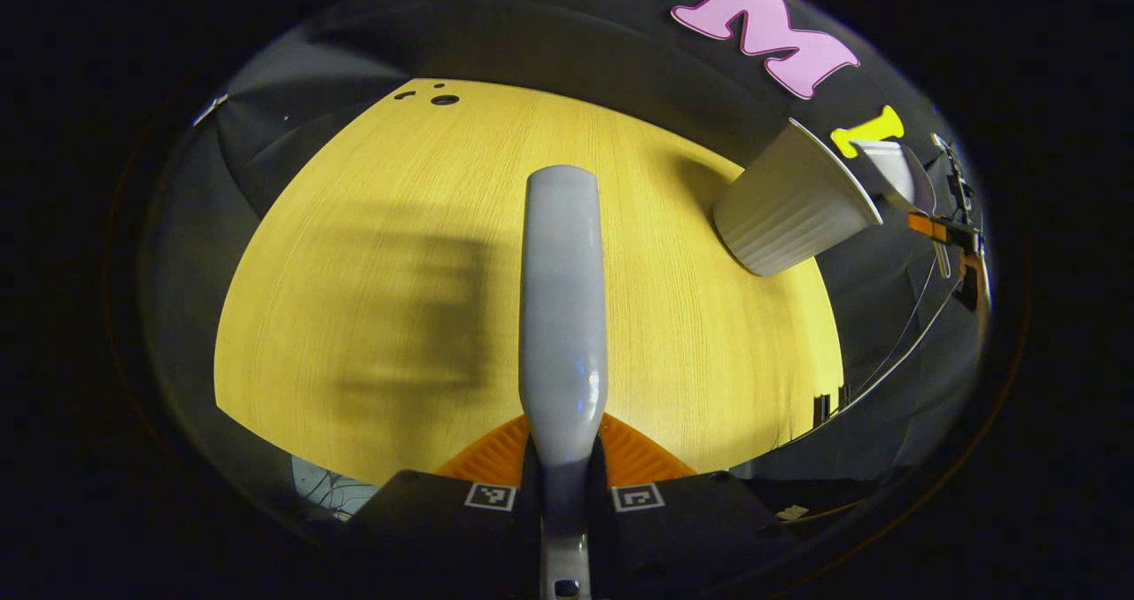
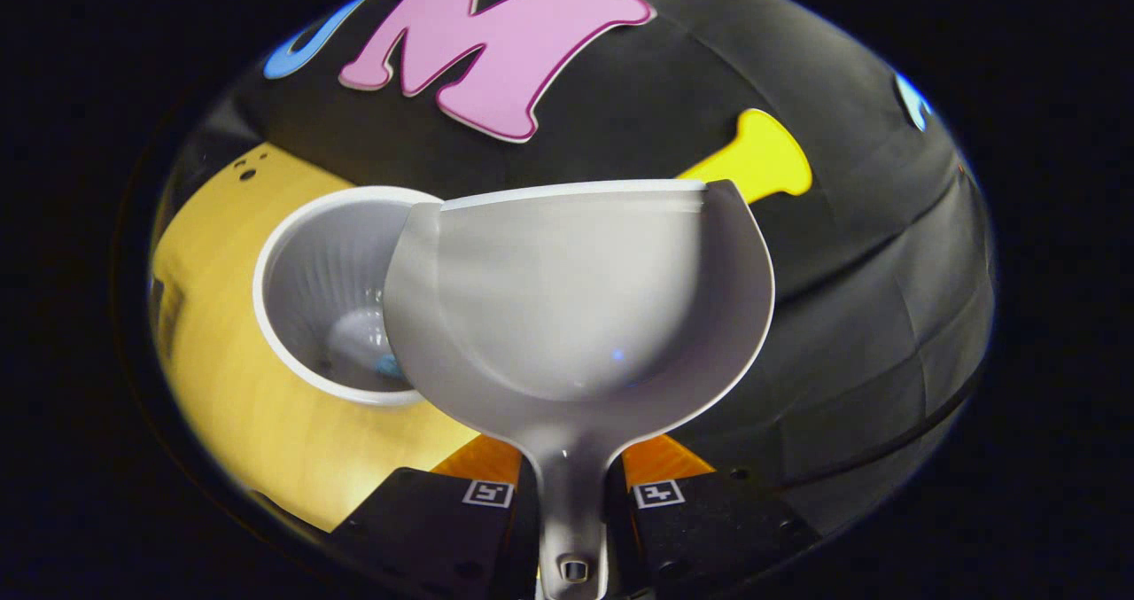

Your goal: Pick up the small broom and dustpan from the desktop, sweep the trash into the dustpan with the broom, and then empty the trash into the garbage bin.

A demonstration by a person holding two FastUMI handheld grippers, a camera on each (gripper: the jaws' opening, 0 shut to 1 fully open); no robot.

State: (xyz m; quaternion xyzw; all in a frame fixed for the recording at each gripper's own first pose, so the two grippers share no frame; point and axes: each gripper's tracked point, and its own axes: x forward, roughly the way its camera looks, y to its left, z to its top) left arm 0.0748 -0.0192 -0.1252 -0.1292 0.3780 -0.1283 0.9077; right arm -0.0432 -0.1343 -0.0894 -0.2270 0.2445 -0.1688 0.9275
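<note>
My left gripper [image 1: 563, 460] is shut on the handle of the small grey broom [image 1: 563, 299], which points forward over the yellow desktop [image 1: 381, 254]. In the right gripper view, my right gripper [image 2: 571, 478] is shut on the handle of the grey dustpan [image 2: 585, 299]. The pan's scoop looks bare and overlaps the right rim of the white ribbed garbage bin [image 2: 319, 290]. Inside the bin lie a pale lump of trash [image 2: 359, 338] and a small blue bit. The left gripper view also has the bin [image 1: 793, 206] at the desk's right edge, with the dustpan [image 1: 897, 173] just beyond it.
A few small holes [image 1: 440, 97] mark the desk's far left corner. Cables [image 1: 895, 352] hang past the desk's right edge. The broom casts a blurred shadow [image 1: 416, 316] on the wood to its left.
</note>
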